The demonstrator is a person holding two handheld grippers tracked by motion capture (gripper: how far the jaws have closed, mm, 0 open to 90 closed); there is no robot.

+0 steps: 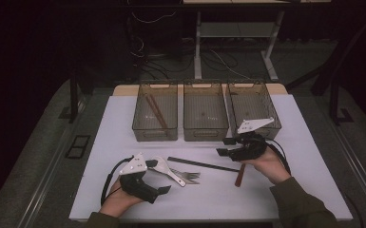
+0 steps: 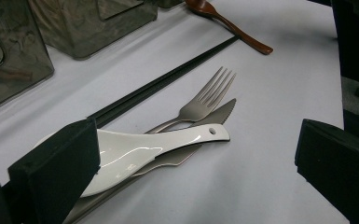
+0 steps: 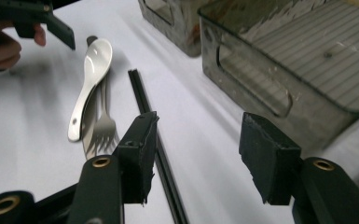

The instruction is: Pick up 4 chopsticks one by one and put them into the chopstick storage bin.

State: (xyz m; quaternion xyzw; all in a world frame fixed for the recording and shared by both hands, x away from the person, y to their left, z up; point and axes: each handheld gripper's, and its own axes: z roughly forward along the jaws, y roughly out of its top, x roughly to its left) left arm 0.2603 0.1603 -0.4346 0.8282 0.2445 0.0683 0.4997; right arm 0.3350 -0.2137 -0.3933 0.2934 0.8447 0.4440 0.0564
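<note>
the high view takes in three smoky clear plastic bins [image 1: 203, 116] along the far edge of the white table [image 1: 123, 118], brown chopsticks [image 1: 157, 113] in the left one. the left gripper [image 1: 164, 190] has its jaws spread beside the glossy white ceramic spoon [image 2: 154, 147], which lies over a steel fork [image 2: 205, 100]. the right gripper [image 3: 196, 156], jaws apart and empty, hovers above the long black chopsticks [image 3: 142, 95].

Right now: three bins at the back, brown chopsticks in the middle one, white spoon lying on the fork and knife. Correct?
Not quite. The brown chopsticks are in the left bin, not the middle bin; the high view shows it. The white spoon does lie on the fork and knife.
</note>
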